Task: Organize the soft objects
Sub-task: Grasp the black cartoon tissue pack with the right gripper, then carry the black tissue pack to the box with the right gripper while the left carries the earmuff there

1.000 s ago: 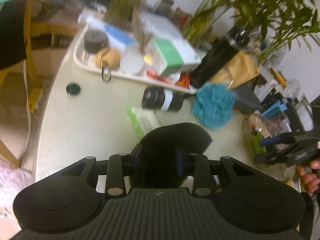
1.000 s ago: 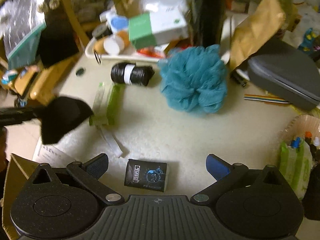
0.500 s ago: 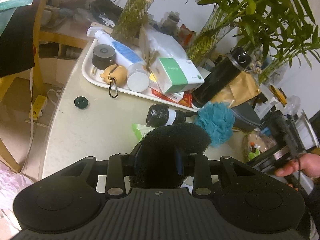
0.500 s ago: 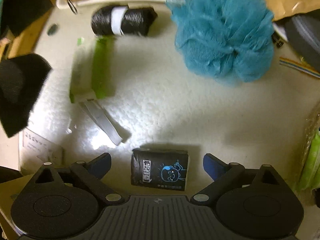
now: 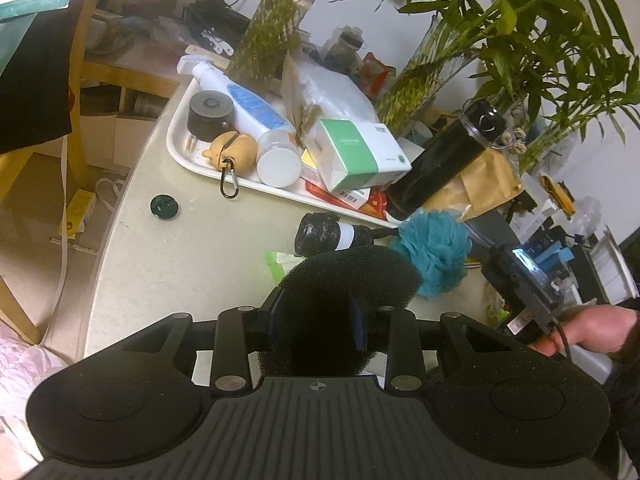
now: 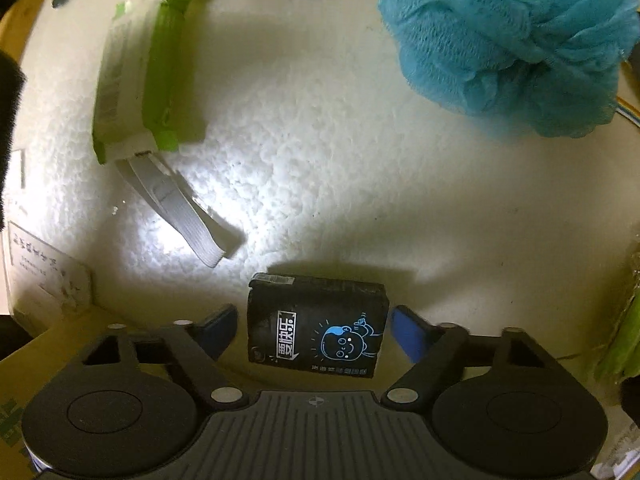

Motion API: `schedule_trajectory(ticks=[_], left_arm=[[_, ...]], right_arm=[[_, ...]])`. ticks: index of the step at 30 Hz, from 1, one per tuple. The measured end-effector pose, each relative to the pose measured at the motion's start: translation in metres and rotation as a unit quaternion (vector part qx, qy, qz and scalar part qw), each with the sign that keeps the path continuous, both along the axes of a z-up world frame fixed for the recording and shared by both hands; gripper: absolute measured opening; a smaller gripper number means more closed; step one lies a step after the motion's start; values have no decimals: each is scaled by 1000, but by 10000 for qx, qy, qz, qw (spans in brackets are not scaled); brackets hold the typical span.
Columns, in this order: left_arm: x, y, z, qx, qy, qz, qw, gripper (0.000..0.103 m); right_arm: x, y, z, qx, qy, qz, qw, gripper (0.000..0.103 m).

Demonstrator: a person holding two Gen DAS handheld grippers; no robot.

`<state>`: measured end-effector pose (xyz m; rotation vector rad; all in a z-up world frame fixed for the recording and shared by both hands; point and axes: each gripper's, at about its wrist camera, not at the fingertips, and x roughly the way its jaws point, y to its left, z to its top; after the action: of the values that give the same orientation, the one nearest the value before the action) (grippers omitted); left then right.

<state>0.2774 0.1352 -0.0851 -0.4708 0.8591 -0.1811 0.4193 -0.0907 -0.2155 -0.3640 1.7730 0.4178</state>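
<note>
Left wrist view: my left tongs [image 5: 318,322] are pinching a black foam sponge [image 5: 344,300], both blue pads sunk into it, and I hold it above the pale table [image 5: 192,248]. Beyond it lie a black roll with a white band [image 5: 332,234] and a teal bath pouf [image 5: 436,254], the pouf just right of the roll. Farther back sits a white tray [image 5: 180,152] crowded with a spray bottle [image 5: 248,108], a green and white box [image 5: 360,152] and a tan pouch with a carabiner [image 5: 234,150]. At the right edge my right hand [image 5: 588,330] grips its handle.

Right wrist view: my right tongs [image 6: 316,326] are spread on either side of a black tissue pack with a blue cartoon face [image 6: 318,326]; the jaws have just been closing in, and narrow gaps remain between pads and pack. The pack lies flat on the table [image 6: 320,160]. Farther up are a green and white packet [image 6: 136,80] at left and the pouf [image 6: 516,40] at upper right
</note>
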Motion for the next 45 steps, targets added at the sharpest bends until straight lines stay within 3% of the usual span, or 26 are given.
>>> schedule_trajectory(ticks=[5,12,19,22,29,37,45], left_arm=[[-2,-3,3,-15,-130,-69,9999,33],[-15,-4,13,-74,-300,91,9995,33],[-32,-8,33,-46,-470,178,9987,33],[-39,-13,47,64,-568,156,9982,33],[-56,-30,79,666,-762,203,9947,33],[-79,-58,116,1555,-864,169,9839,33],[-101,-79,140,1736,-784,-163,9816,33]], right_arm=[[1,-3,6,181,-141,-132,9996,71],[-6,-27,50,726,-933,-423,9921,69],[-35,-54,109,1320,-2076,-380,9685,69],[-53,-65,135,1348,-2615,-300,9553,69],[-97,-89,176,1601,-3386,-143,9271,69],[-146,-122,203,2103,-3769,-202,9019,69],[-195,-140,216,2481,-3887,-49,8873,69]])
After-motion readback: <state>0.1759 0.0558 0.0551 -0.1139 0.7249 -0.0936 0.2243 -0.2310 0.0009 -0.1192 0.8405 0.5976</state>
